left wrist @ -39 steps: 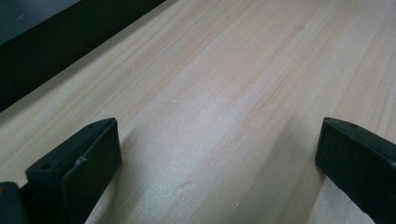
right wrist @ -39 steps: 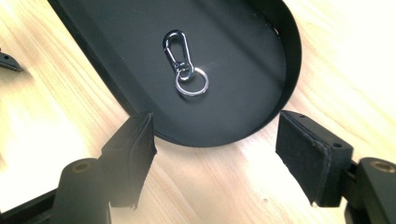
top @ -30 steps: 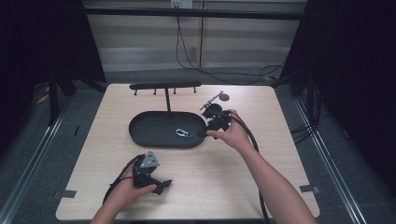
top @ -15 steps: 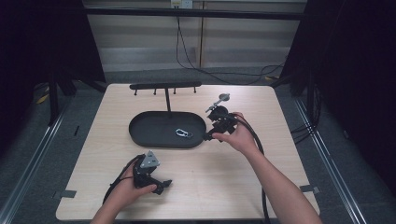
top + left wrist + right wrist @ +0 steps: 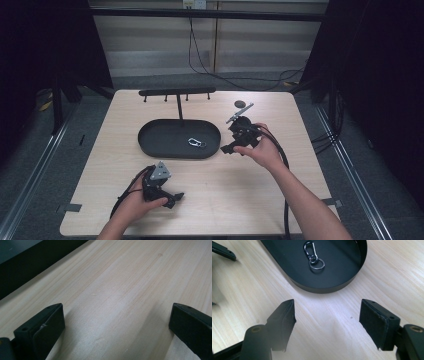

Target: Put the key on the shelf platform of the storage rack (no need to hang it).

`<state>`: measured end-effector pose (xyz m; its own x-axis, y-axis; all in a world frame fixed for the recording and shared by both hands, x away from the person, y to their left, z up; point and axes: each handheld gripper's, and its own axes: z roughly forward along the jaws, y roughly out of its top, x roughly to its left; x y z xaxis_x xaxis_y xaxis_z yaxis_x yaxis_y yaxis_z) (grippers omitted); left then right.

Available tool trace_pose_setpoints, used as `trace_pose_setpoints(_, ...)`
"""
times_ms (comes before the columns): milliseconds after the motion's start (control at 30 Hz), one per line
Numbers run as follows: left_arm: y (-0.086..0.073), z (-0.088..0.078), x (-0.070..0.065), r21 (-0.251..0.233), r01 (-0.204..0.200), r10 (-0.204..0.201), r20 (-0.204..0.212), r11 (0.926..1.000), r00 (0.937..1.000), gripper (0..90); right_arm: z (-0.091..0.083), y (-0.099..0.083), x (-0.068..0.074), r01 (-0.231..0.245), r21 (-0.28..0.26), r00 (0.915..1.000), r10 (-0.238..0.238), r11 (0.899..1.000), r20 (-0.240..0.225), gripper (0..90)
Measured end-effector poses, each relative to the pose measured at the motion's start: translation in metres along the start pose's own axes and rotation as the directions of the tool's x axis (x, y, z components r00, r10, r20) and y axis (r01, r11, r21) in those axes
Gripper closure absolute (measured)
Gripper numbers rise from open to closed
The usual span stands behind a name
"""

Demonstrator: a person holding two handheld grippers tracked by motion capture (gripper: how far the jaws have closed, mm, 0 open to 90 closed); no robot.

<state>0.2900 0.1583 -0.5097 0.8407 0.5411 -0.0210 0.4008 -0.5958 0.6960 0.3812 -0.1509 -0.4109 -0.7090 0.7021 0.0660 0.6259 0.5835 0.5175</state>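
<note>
On the pale wooden bench, a black oval metal tray lies near the middle, slightly toward the far edge. Inside it, toward its right end, lies a small silver snap-hook clip with a ring; the right gripper view shows it flat on the tray floor, well apart from the wall. A black T-shaped rack with short pegs stands behind the tray, near the far edge. The right gripper is held just beside the tray's right end, its jaws spread wide over bare wood, empty. The left gripper rests low near the bench's near-left corner, jaws also wide apart with nothing between them. A small dark round disc lies near the far-right corner.
</note>
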Motion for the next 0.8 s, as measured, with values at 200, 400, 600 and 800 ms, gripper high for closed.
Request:
trace_pose_setpoints(200,0.0,0.0,0.0,0.0,0.002,-0.002,0.001,1.0,1.0,0.0,-0.003,-0.013,0.001,0.008,-0.003,1.0,-0.008,1.0,0.0,28.4)
trace_pose_setpoints(400,0.0,0.0,0.0,0.001,0.0,0.0,0.0,1.0,1.0,0.0,-0.005,-0.022,0.001,0.003,0.002,1.0,-0.003,1.0,-0.002,28.4)
trace_pose_setpoints(600,0.0,0.0,0.0,0.0,0.003,-0.003,0.001,1.0,1.0,0.0,-0.009,-0.034,-0.001,0.004,-0.007,1.0,-0.004,1.0,-0.002,28.4)
trace_pose_setpoints(800,0.0,0.0,0.0,0.0,0.0,0.0,0.0,1.0,1.0,0.0,-0.016,-0.047,-0.003,-0.006,-0.018,0.9999,0.007,1.0,0.008,28.4)
